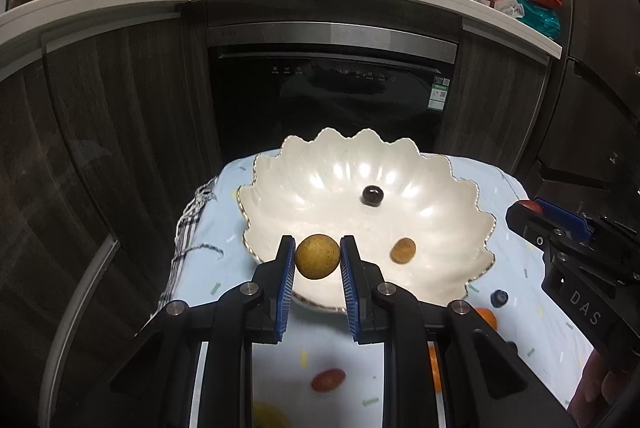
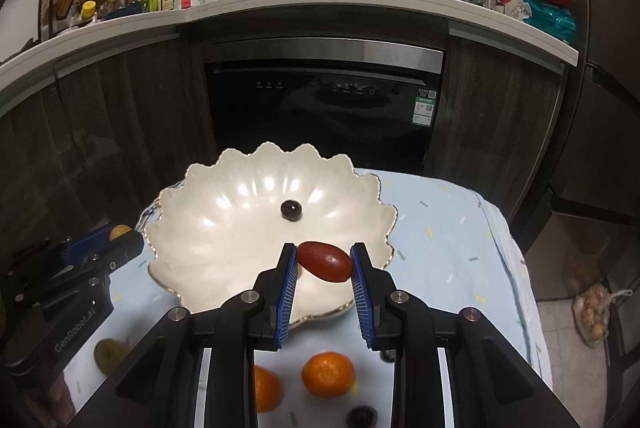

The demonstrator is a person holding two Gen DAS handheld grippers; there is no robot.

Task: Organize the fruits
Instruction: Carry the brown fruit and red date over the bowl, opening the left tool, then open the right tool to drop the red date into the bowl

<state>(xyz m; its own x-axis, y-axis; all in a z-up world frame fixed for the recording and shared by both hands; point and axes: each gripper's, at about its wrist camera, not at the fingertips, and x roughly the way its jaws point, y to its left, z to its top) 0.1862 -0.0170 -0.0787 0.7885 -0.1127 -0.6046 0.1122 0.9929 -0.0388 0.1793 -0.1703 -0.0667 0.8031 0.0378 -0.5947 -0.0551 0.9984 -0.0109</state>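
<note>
Inside one bowl [image 1: 440, 212]: two fruits [image 1: 403, 250].

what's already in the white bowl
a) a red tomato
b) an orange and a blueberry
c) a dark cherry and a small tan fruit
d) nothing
c: a dark cherry and a small tan fruit lie inside the bowl; the oranges lie on the cloth.

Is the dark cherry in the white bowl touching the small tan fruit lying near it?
Apart. The left wrist view shows the dark cherry near the middle of the white bowl and the tan fruit nearer the front rim, with bare bowl between them.
</note>
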